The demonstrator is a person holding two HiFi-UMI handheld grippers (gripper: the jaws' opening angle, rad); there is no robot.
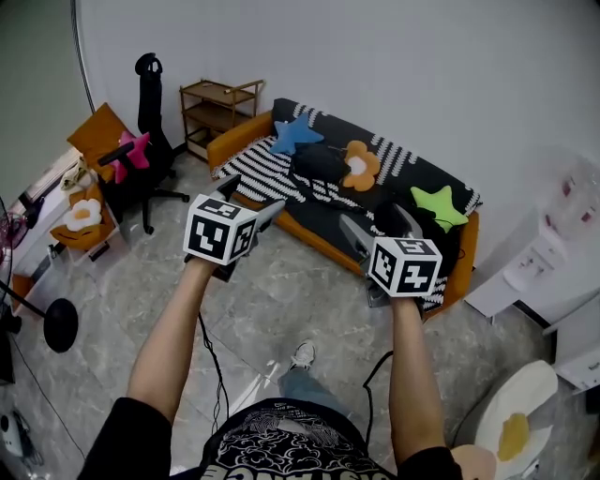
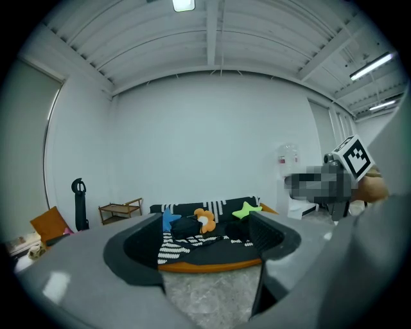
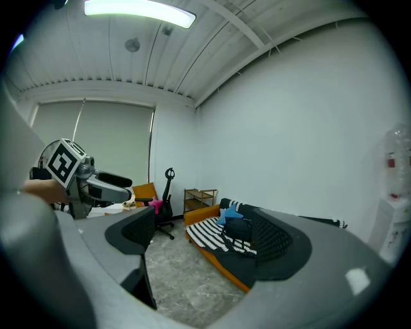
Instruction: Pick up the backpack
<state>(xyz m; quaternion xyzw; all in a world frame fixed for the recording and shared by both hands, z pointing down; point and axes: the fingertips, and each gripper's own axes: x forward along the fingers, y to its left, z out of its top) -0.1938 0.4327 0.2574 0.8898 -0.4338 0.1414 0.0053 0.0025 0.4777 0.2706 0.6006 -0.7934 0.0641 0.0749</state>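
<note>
Showing blk backpack (image 1: 319,162) on orange sofa (image 1: 242,134) w/ blk-&-wht striped throw (image 1: 258,173); sitting alongside: blue star cushion (image 1: 293,134), orange flower cushion (image 1: 360,166) w/ wht centre, green star cushion (image 1: 439,205).

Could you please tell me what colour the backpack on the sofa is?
The backpack is black; it shows best in the head view.

Living-room setup inside a plain, industrial-looking room. Orange sofa (image 1: 236,141) with striped throw, star cushion (image 1: 294,134) and flower cushion (image 1: 360,165); wooden shelf cart (image 1: 217,111); office chair (image 1: 150,122). Grey stone-tile floor (image 1: 281,300), bare white walls, ribbed ceiling with strip light (image 3: 138,9).
</note>
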